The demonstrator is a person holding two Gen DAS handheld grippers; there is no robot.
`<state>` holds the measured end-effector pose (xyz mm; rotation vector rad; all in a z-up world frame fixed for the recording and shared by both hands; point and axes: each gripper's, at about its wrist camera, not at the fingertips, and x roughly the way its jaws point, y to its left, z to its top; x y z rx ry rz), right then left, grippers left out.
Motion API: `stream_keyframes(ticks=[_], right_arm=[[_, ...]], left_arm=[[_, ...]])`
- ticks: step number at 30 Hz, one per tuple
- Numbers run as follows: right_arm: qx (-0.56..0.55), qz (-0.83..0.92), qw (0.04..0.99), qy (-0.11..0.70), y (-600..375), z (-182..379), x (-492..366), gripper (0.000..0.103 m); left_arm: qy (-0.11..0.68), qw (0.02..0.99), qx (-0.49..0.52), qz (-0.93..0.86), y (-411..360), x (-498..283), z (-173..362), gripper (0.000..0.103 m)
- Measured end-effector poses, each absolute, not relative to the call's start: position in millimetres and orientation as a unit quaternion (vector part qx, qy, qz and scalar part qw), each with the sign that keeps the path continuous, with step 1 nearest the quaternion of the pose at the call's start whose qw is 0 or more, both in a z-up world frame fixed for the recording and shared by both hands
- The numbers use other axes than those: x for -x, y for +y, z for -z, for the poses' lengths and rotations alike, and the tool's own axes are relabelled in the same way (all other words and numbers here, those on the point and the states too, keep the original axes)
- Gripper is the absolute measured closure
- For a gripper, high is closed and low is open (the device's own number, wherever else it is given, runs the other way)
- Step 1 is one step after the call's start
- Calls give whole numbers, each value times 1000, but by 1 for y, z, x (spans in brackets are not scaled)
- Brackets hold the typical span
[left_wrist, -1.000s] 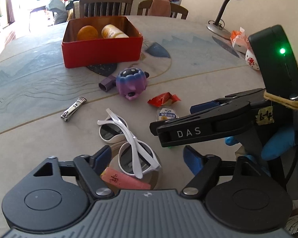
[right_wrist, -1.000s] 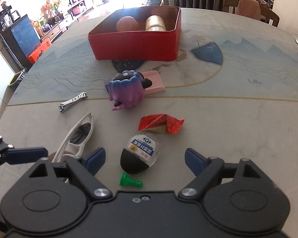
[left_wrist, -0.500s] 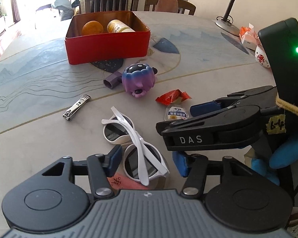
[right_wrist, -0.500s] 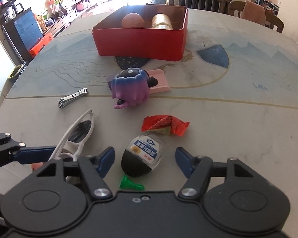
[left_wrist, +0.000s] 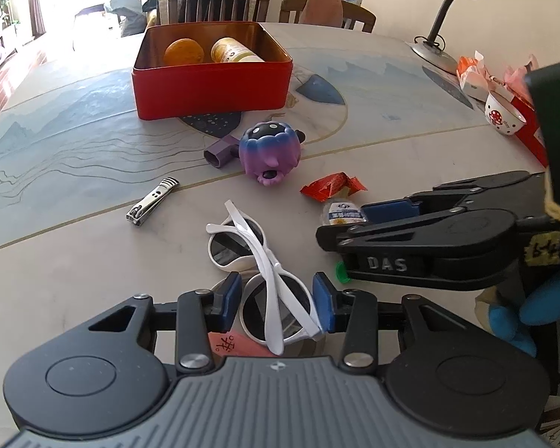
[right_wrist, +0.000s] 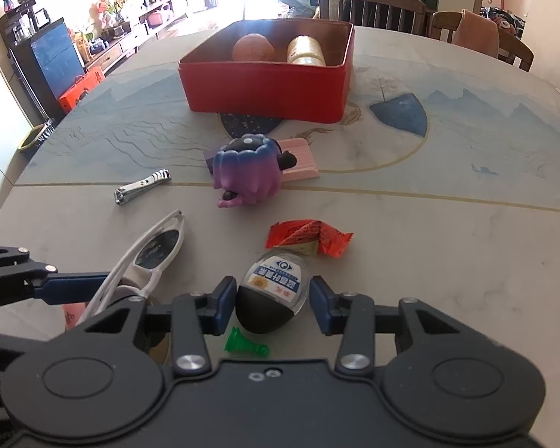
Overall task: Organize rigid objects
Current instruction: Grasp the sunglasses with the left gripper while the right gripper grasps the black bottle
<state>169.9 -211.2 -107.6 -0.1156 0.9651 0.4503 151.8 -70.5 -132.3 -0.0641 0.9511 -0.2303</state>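
One pink card (left_wrist: 239, 343) half hidden.

My blue finger pads (left_wrist: 324, 300), white sunglasses (left_wrist: 259, 261) with dark lenses, red tin (left_wrist: 212, 87), blue-to-purple toy (left_wrist: 270, 151), silver nail clipper (left_wrist: 152, 201), red wrapper (right_wrist: 308, 237), green piece (right_wrist: 244, 345), pale table (right_wrist: 448, 231) with blue landscape pattern

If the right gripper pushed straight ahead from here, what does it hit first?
The right gripper already brackets the egg-shaped clear-and-black bottle, so it would push that first, probably into the red crinkled snack wrapper just beyond.
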Motion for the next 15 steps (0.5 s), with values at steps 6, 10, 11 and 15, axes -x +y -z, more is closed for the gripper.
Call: stream_keyframes(ticks=[6, 10, 11, 15], right_arm=[[48, -223, 863, 450, -218, 91, -166, 61], [49, -225, 867, 442, -223, 79, -165, 61], [49, -226, 868, 440, -224, 76, -164, 61], [51, -232, 872, 429, -227, 64, -163, 61]], left_arm=[[452, 884, 44, 109, -65, -151, 125, 77], [458, 881, 55, 107, -61, -153, 123, 79], [457, 882, 54, 105, -60, -154, 122, 79], [449, 886, 62, 98, -55, -155, 113, 79]])
